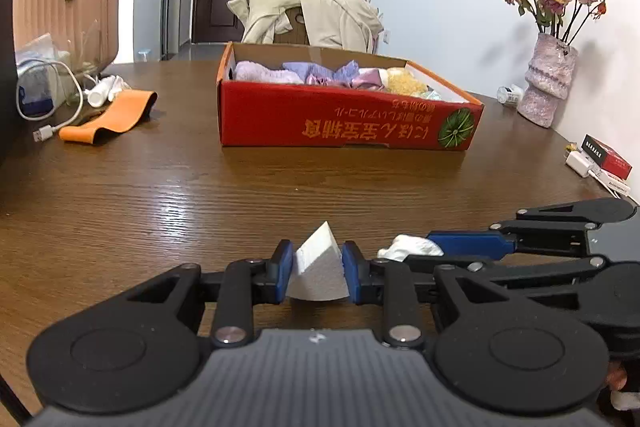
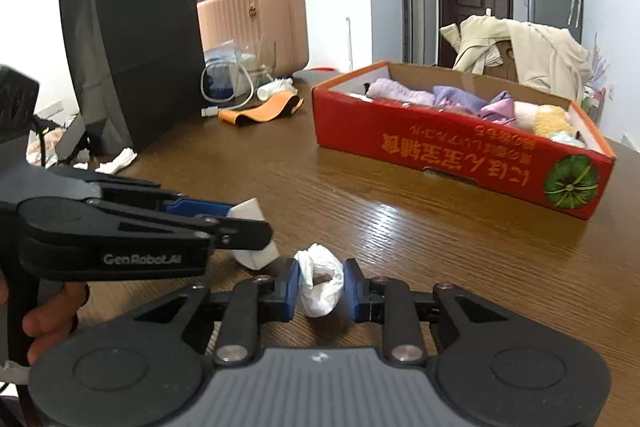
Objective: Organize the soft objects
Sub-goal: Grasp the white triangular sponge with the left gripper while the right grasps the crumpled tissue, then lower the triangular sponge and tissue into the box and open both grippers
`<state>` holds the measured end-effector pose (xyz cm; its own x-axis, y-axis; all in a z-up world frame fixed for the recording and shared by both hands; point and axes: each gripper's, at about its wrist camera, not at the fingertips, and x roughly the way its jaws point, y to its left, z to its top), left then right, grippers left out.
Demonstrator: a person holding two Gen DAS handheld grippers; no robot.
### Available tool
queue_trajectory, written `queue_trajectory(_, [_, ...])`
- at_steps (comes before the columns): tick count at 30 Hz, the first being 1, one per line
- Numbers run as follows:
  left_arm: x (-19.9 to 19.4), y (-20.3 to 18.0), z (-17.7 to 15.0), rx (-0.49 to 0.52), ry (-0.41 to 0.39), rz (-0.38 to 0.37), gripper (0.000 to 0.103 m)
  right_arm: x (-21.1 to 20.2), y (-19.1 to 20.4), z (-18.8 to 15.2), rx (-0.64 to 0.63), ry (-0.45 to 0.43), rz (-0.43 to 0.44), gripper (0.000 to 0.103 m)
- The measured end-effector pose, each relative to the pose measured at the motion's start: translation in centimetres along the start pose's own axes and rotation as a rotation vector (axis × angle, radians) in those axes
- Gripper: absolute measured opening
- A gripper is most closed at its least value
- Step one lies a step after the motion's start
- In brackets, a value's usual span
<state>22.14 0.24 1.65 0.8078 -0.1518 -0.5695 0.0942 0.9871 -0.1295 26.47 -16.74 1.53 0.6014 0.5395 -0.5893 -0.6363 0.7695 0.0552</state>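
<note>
My left gripper (image 1: pixel 316 269) is shut on a white foam wedge (image 1: pixel 318 273), low over the wooden table (image 1: pixel 160 195). My right gripper (image 2: pixel 320 285) is shut on a crumpled white soft wad (image 2: pixel 322 285). In the left wrist view the right gripper (image 1: pixel 404 251) reaches in from the right with the wad (image 1: pixel 410 247). In the right wrist view the left gripper (image 2: pixel 244 231) comes in from the left with the wedge (image 2: pixel 256 259). A red cardboard box (image 1: pixel 344 121) holding purple, pink and yellow soft items stands ahead on the table; it also shows in the right wrist view (image 2: pixel 460 155).
An orange band (image 1: pixel 110 117), a white cable and clutter lie at the back left. A vase of dried roses (image 1: pixel 548 83) and a red-and-white pack (image 1: pixel 606 157) stand at the right. A black paper bag (image 2: pixel 136 59) and pink suitcase (image 2: pixel 256 23) stand left.
</note>
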Motion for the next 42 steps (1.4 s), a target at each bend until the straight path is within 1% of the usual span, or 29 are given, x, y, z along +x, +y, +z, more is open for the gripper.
queue_trajectory(6, [-2.1,-1.0,0.4,0.007,-0.043,0.006,0.028,-3.2,-1.3,-0.3,0.026,-0.070,-0.048,0.023])
queue_trajectory(9, [-2.7,-1.1,2.0,-0.012,-0.078,0.001,0.028,-5.2,-3.0,0.2,0.054,-0.104,-0.045,0.023])
queue_trajectory(13, [-2.5,-0.8,6.6,-0.023,-0.161,-0.002,0.028,-7.0,-6.0,2.9,0.024,-0.169,-0.092,0.023])
queue_trajectory(15, [-1.3,-0.7,9.6,-0.019,-0.192,0.011,0.028,-7.4,-8.1,5.0,0.012,-0.203,-0.109,0.023])
queue_trajectory(17, [0.6,-0.6,12.6,-0.009,-0.207,0.024,0.028,-7.0,-10.1,7.1,0.006,-0.230,-0.122,0.023])
queue_trajectory(19, [3.2,-0.4,15.1,0.006,-0.195,0.038,0.028,-5.6,-12.4,9.4,0.021,-0.227,-0.124,0.023])
queue_trajectory(20, [5.0,-0.2,16.3,0.006,-0.186,0.066,0.028,-4.7,-13.4,10.3,0.029,-0.221,-0.125,0.023])
queue_trajectory(21, [6.6,-0.1,17.2,0.005,-0.172,0.079,0.028,-3.6,-14.6,11.2,0.038,-0.209,-0.125,0.023])
queue_trajectory(23, [10.1,0.6,18.8,-0.036,-0.134,0.097,0.028,-1.0,-16.5,12.7,0.061,-0.178,-0.135,0.023])
queue_trajectory(26, [15.3,1.6,19.7,-0.107,-0.071,0.099,0.028,3.2,-19.2,14.1,0.102,-0.118,-0.148,0.023])
queue_trajectory(29, [19.4,1.8,19.5,-0.119,0.009,0.102,0.028,7.1,-21.0,14.4,0.128,-0.062,-0.151,0.024])
queue_trajectory(30, [20.1,2.1,19.3,-0.121,0.021,0.109,0.028,8.2,-21.5,14.4,0.135,-0.043,-0.154,0.024])
queue_trajectory(32, [21.3,2.2,18.9,-0.119,0.048,0.100,0.029,9.9,-22.2,14.1,0.150,-0.014,-0.155,0.025])
queue_trajectory(33, [21.7,2.2,18.7,-0.111,0.062,0.085,0.031,10.6,-22.5,14.0,0.155,0.000,-0.156,0.028])
queue_trajectory(34, [22.0,2.2,18.5,-0.098,0.072,0.074,0.044,11.1,-22.8,14.0,0.160,0.007,-0.159,0.030])
queue_trajectory(35, [22.1,2.0,18.4,-0.090,0.078,0.077,0.061,11.5,-23.0,13.9,0.166,0.015,-0.162,0.037])
queue_trajectory(36, [22.1,2.0,18.2,-0.091,0.068,0.083,0.064,11.8,-23.2,13.8,0.179,0.024,-0.155,0.039])
queue_trajectory(38, [21.9,2.2,18.2,-0.092,0.059,0.084,0.064,11.5,-23.5,13.7,0.203,0.003,-0.135,0.039])
queue_trajectory(40, [21.9,2.4,18.4,-0.109,0.067,0.079,0.064,10.9,-23.8,13.9,0.216,-0.014,-0.141,0.039])
queue_trajectory(42, [21.3,2.4,18.6,-0.108,0.057,0.073,0.064,10.2,-23.9,14.2,0.220,-0.035,-0.151,0.039])
